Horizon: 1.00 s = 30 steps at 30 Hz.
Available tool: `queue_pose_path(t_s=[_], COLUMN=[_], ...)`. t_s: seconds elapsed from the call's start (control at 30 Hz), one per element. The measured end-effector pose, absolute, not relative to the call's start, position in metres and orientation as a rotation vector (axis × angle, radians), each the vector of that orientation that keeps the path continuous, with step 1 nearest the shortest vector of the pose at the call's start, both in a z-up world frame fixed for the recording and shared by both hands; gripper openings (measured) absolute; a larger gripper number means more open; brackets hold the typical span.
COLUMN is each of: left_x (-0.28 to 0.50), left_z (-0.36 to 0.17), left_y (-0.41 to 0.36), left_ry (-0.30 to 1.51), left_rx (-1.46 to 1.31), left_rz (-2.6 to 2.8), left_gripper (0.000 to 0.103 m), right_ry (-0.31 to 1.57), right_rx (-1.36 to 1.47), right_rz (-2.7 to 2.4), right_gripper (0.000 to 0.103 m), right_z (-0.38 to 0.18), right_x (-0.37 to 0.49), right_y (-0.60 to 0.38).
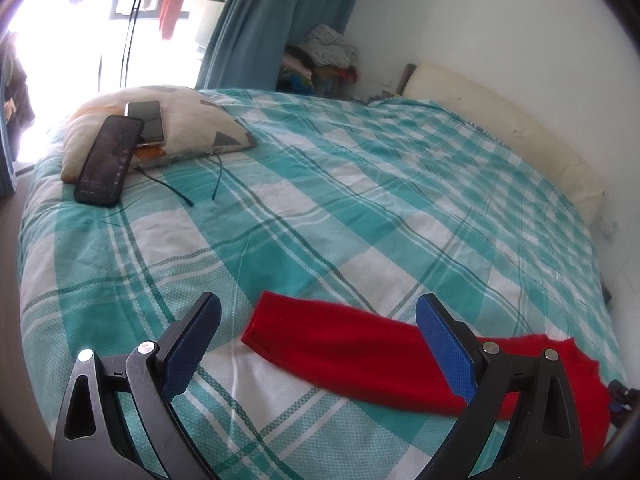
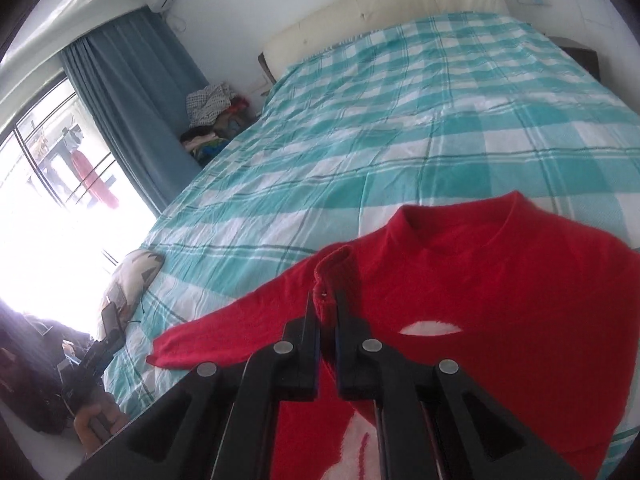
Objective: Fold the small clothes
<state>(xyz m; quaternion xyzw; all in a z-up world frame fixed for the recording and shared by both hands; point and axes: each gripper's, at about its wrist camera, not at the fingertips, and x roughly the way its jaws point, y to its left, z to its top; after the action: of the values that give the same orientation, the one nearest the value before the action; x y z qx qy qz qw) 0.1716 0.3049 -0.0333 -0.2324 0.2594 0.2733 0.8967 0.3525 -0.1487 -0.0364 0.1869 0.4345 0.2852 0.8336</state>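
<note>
Checked bedspread [image 2: 400, 120] bears red sweater [image 2: 500, 280], collar headboard-ward; right jaws clench cuff [image 2: 332, 268], left spread.

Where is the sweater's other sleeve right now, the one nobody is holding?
In the left wrist view, the free sleeve lies flat on the checked bedspread, stretched between the open left tool's fingers, cuff toward the pillow side.

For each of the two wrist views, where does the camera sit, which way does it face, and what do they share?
Left wrist: behind the open left gripper, looking down across the bed toward the pillow and window; its fingers straddle a red sleeve.
Right wrist: behind the right gripper, facing the headboard; jaws pinch a sleeve cuff over the sweater. A hand shows lower left.
Shared: bed, sweater, pillow, curtain.
</note>
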Motion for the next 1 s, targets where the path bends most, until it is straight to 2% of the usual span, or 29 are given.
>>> queue_pose_path(t_s=[0.03, 0.07, 0.2, 0.4, 0.57, 0.73, 1.0], left_x=[0.172, 0.173, 0.175, 0.180, 0.187, 0.195, 0.202], left_z=[-0.034, -0.034, -0.034, -0.034, -0.036, -0.053, -0.071], left_y=[0.305, 0.305, 0.301, 0.285, 0.255, 0.228, 0.214], left_ry=[0.542, 0.544, 0.548, 0.583, 0.611, 0.707, 0.791], left_rx=[-0.484, -0.486, -0.479, -0.434, -0.346, -0.334, -0.298], left_rz=[0.563, 0.558, 0.542, 0.458, 0.367, 0.250, 0.237], left_gripper=[0.099, 0.099, 0.099, 0.099, 0.099, 0.099, 0.099], right_ry=[0.949, 0.941, 0.900, 0.806, 0.780, 0.731, 0.651], right_rx=[0.462, 0.522, 0.532, 0.209, 0.128, 0.113, 0.197], right_rz=[0.658, 0.704, 0.685, 0.392, 0.133, -0.031, -0.084], right_gripper=[0.052, 0.069, 0.069, 0.069, 0.069, 0.071, 0.072], right_z=[-0.048, -0.052, -0.048, -0.040, -0.057, -0.062, -0.052], right_x=[0.353, 0.349, 0.323, 0.250, 0.186, 0.139, 0.143], right_y=[-0.149, -0.153, -0.184, -0.264, -0.345, -0.392, -0.399])
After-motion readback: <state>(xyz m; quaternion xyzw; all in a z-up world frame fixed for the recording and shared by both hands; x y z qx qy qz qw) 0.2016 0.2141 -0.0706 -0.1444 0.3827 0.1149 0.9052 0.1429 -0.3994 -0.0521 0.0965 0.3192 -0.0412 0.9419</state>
